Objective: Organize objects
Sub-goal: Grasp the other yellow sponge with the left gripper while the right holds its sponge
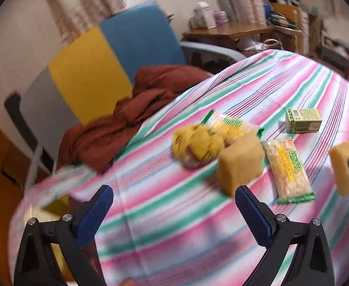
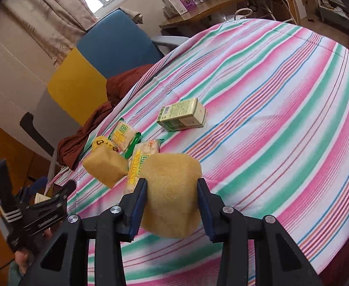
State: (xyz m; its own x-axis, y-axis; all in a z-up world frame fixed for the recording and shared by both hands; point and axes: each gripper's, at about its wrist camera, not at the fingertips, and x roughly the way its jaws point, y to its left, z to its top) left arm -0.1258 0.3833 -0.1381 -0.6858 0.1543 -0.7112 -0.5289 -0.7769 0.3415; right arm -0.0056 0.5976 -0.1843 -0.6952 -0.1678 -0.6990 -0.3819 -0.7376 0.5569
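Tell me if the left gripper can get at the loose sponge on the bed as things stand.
Probably yes. The left gripper is open and empty, and the loose sponge lies just ahead of its right finger on the striped sheet, nothing between them.

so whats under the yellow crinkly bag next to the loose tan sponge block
The yellow crinkly bag overlaps a green-edged snack packet lying on the striped cloth. Something pinkish shows at the bag's lower edge; the rest underneath is covered.
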